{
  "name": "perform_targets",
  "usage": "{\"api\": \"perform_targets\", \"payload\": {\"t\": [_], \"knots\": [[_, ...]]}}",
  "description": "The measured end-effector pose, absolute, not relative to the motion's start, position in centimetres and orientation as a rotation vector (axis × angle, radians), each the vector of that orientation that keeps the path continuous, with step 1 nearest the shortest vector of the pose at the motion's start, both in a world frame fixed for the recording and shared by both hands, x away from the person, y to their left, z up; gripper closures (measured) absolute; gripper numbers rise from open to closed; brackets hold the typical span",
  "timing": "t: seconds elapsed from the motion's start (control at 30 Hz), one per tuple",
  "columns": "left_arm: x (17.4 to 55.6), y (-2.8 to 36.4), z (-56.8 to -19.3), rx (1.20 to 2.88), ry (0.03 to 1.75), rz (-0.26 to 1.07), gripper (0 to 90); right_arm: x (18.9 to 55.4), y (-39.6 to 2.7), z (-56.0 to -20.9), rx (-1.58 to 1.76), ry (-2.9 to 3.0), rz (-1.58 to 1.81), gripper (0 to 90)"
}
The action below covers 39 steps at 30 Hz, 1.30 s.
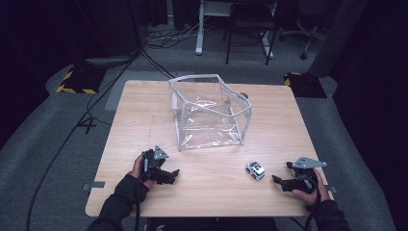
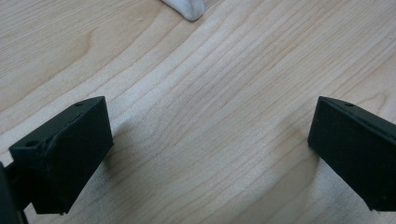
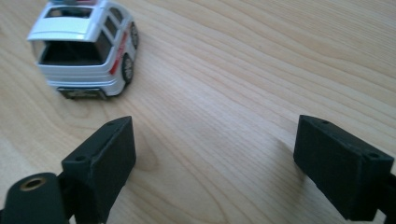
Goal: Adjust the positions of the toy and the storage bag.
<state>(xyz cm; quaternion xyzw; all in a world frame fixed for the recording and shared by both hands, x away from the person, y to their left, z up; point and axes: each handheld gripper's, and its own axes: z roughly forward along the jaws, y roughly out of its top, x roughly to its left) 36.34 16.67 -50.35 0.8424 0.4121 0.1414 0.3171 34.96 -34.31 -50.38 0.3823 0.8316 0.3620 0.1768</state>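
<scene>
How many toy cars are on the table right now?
1. The toy car stands on the table near its front edge, just left of the open right gripper and apart from it. The clear bag looks empty, though glare could hide something.

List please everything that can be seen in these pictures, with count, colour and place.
table: one, light wood, middle of the room.
bag: one, clear plastic with pale edging, open, far middle of the table.
toy car: one, white with a red stripe, near right of the table, apart from the bag.
floor: grey carpet around the table.
cables: several, black, on the floor at left.
chairs: dark, behind the table.
left gripper: one, black, fingers open over bare wood.
right gripper: one, black, fingers open, just right of the toy car.
</scene>
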Motion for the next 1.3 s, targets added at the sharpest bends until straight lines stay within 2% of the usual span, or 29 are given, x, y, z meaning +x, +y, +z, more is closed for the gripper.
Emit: {"api": "perform_targets", "payload": {"t": [0.4, 0.53, 0.67, 0.7, 0.73, 0.77, 0.83, 0.87, 1.2, 1.3], "knots": [[36.1, 16.7, -50.4, 2.231, 1.048, 0.355, 0.2, 34.2, -32.3, -50.4, 0.984, 2.43, 1.054, 10.6], [37.2, 16.1, -50.4, 2.227, 1.052, 0.371, 0.3, 34.3, -31.6, -50.4, 1.001, 2.425, 1.05, 9.2], [37.9, 15.4, -50.2, 2.224, 1.026, 0.367, 4.5, 34.4, -31.6, -50.4, 0.994, 2.43, 1.048, 8.8], [38.1, 15.3, -50.2, 2.198, 1.018, 0.389, 10.2, 34.4, -31.6, -50.4, 1.0, 2.431, 1.049, 8.7], [38.3, 15.2, -50.1, 2.186, 1.007, 0.391, 21.2, 34.4, -31.7, -50.4, 0.993, 2.434, 1.045, 8.6], [38.3, 15.2, -50.1, 2.186, 1.007, 0.391, 27.5, 34.5, -31.7, -50.4, 0.993, 2.434, 1.045, 8.6], [39.1, 14.9, -50.1, 2.175, 1.011, 0.392, 32.0, 34.5, -31.7, -50.4, 0.993, 2.434, 1.045, 8.6], [39.4, 14.7, -50.1, 2.163, 1.021, 0.398, 37.1, 34.4, -31.7, -50.4, 0.994, 2.433, 1.045, 8.6], [41.0, 13.1, -50.0, 2.129, 1.049, 0.426, 54.0, 34.5, -31.7, -50.4, 0.988, 2.435, 1.046, 8.6], [41.1, 13.4, -49.9, 2.081, 1.061, 0.423, 65.1, 34.5, -31.7, -50.4, 0.991, 2.435, 1.046, 8.6]]}}
